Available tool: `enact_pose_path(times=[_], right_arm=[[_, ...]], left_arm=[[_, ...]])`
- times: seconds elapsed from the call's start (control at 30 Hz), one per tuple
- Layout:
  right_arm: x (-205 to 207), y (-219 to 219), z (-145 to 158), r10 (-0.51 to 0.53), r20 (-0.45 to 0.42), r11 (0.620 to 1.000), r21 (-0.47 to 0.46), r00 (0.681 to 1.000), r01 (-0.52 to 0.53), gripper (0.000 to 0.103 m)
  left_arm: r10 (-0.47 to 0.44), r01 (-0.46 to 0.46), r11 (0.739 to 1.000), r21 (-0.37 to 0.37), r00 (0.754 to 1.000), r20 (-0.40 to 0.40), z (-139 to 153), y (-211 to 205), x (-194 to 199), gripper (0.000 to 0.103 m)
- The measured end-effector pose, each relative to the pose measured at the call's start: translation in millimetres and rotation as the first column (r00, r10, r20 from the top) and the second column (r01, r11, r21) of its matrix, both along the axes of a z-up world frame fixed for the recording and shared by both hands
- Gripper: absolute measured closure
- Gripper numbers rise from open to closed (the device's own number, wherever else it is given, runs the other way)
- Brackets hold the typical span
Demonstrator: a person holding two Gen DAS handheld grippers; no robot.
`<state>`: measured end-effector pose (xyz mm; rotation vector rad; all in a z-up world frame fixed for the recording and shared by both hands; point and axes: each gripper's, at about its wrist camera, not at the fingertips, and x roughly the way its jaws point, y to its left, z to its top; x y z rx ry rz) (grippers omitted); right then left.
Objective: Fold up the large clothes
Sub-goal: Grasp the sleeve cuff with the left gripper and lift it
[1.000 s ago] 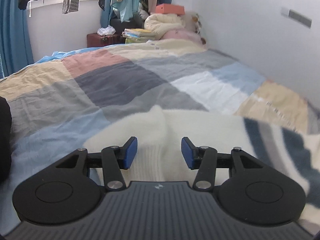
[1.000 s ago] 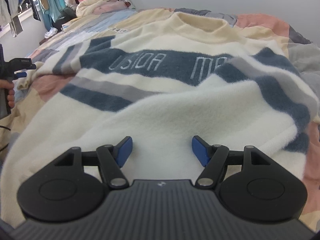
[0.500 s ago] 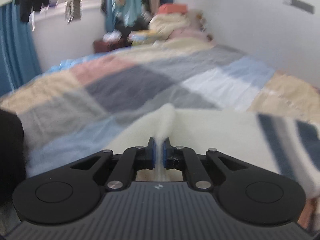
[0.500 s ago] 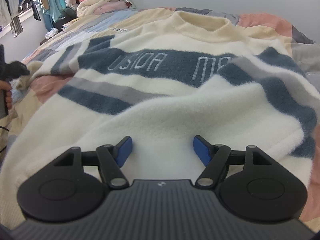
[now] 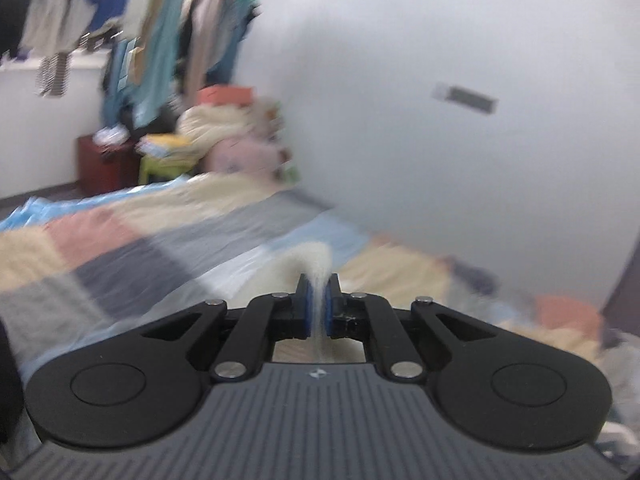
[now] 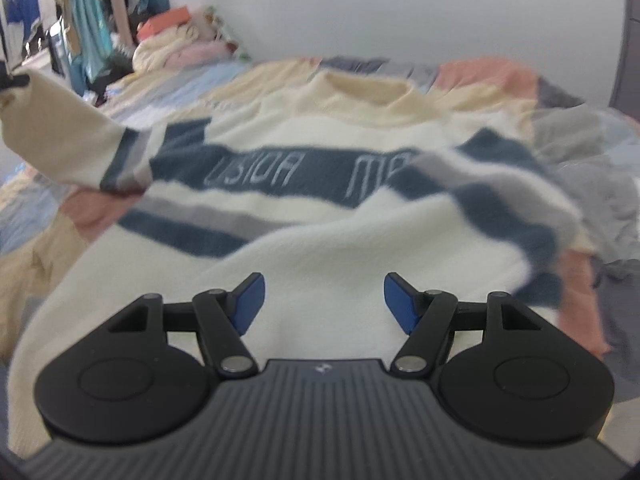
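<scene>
A large cream sweater (image 6: 320, 216) with navy and grey stripes and pale lettering lies spread on the bed, collar at the far side. My left gripper (image 5: 317, 312) is shut on the cream cuff of its sleeve (image 5: 310, 260) and holds it up off the bed. In the right wrist view that lifted sleeve (image 6: 68, 148) hangs in the air at the far left. My right gripper (image 6: 324, 300) is open and empty, low over the cream hem area of the sweater, with the other sleeve (image 6: 520, 208) folded across at the right.
The bed has a patchwork cover (image 5: 120, 248) of grey, pink, blue and beige squares. A white wall (image 5: 440, 120) runs along its far side. Piled bedding (image 5: 224, 128), a red box (image 5: 100, 160) and hanging clothes (image 5: 160, 40) stand beyond the bed's end.
My left gripper closed on the sleeve cuff and lifted it up off the bed, swinging toward the wall. The right gripper stayed open over the sweater.
</scene>
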<state>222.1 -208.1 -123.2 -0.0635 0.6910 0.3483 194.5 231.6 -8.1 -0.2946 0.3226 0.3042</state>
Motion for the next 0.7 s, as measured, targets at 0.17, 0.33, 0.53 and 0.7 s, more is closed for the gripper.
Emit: enact_pose_path(times=[0.17, 0.33, 0.53, 0.7], right_arm=[[-15, -24, 17, -0.058, 0.044, 0.997, 0.062, 0.997, 0.055, 0.035], [-32, -50, 29, -0.121, 0.08, 0.984, 0.138, 0.989, 0.109, 0.035], [-44, -83, 39, -0.179, 0.109, 0.957, 0.251, 0.978, 0.147, 0.034], [-48, -111, 33, -0.24, 0.1, 0.923, 0.332, 0.966, 0.195, 0.034]], left_arm=[[-0.139, 0.141, 0.99, -0.025, 0.988, 0.062, 45, -61, -12, 0.096], [-0.285, 0.289, 0.956, -0.048, 0.955, 0.086, 67, -130, -18, 0.096], [-0.435, 0.438, 0.897, -0.068, 0.899, 0.045, 52, -229, -16, 0.096], [-0.524, 0.517, 0.84, -0.164, 0.851, 0.001, 14, -301, -3, 0.096]])
